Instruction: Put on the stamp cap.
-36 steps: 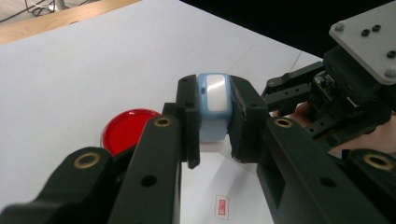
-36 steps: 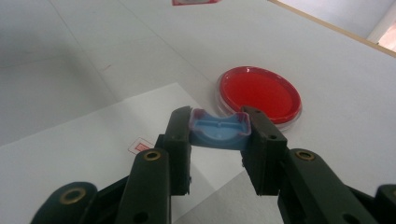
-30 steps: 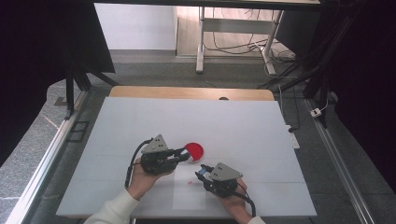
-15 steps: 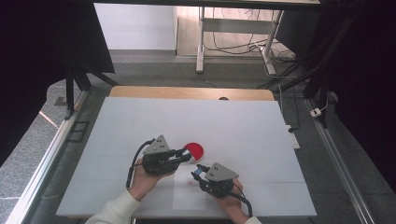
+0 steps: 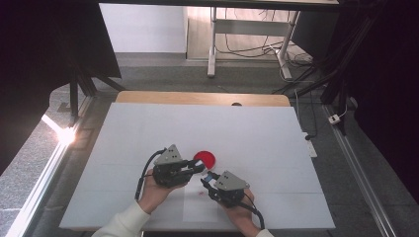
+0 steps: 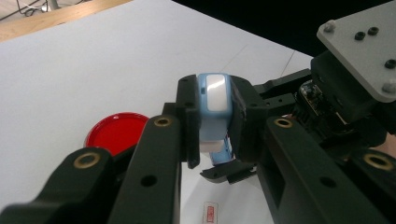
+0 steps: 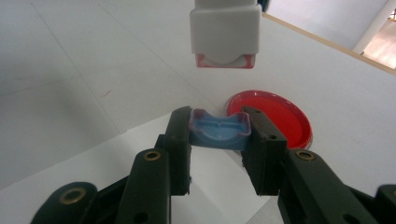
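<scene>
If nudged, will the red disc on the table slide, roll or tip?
The red disc lies flat and looks low-rimmed, so it would probably slide, not tip or roll. Its glossy surface on the smooth white table suggests little grip. It looks like thin plastic, likely light.

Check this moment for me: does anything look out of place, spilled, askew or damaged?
Nothing stands out. The left gripper holds the blue-and-white stamp body, the right gripper holds its blue cap, pulled off and apart. The red dish lies flat; one small red stamp mark sits on the white sheet.
</scene>
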Available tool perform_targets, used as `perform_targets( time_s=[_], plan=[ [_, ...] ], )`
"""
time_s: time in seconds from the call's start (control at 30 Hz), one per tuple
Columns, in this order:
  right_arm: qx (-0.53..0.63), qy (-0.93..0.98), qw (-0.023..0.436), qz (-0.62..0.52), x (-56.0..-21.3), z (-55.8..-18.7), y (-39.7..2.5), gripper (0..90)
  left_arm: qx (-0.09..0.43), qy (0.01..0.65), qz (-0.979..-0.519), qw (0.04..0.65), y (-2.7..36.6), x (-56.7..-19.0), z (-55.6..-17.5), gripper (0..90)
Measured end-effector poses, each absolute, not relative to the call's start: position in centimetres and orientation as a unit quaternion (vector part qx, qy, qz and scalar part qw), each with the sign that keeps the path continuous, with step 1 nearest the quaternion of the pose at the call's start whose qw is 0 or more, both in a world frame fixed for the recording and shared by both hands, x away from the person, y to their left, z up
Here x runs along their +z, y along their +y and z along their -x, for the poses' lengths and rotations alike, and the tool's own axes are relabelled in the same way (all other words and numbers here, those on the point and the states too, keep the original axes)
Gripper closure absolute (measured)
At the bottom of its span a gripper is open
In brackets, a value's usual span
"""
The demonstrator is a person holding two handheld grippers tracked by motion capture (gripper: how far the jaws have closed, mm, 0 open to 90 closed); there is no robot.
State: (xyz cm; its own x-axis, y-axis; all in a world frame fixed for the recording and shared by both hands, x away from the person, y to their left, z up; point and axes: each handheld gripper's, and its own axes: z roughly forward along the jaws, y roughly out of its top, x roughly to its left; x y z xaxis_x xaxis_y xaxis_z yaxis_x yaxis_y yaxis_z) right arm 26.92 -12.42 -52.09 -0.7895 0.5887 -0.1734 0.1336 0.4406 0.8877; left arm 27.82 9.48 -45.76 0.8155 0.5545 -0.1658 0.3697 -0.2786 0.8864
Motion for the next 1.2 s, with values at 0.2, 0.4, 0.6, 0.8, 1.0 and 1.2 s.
perform_targets(
  time_s=[0.2, 0.4, 0.6, 0.8, 1.0, 1.2],
  plan=[
    [0.483, 0.813, 0.238, -0.220, -51.94, -26.96, -12.38, 64.1, 0.084, 0.292, -0.795, 0.526, 9.26, -45.98, -27.83, 75.6],
    [0.489, 0.808, 0.243, -0.222, -51.96, -26.90, -12.15, 64.1, 0.081, 0.291, -0.796, 0.525, 9.05, -46.15, -27.84, 75.6],
    [0.488, 0.809, 0.242, -0.221, -51.85, -26.89, -12.16, 64.1, 0.079, 0.290, -0.797, 0.524, 8.88, -46.25, -27.83, 75.7],
    [0.493, 0.804, 0.244, -0.224, -51.81, -26.96, -12.13, 64.1, 0.077, 0.290, -0.797, 0.524, 8.77, -46.37, -27.80, 75.6],
    [0.494, 0.804, 0.243, -0.226, -51.79, -27.01, -12.12, 64.0, 0.077, 0.289, -0.798, 0.524, 8.62, -46.43, -27.74, 75.6],
    [0.495, 0.802, 0.243, -0.228, -51.75, -27.08, -12.20, 64.0, 0.078, 0.288, -0.798, 0.524, 8.54, -46.50, -27.71, 75.6]
  ],
)
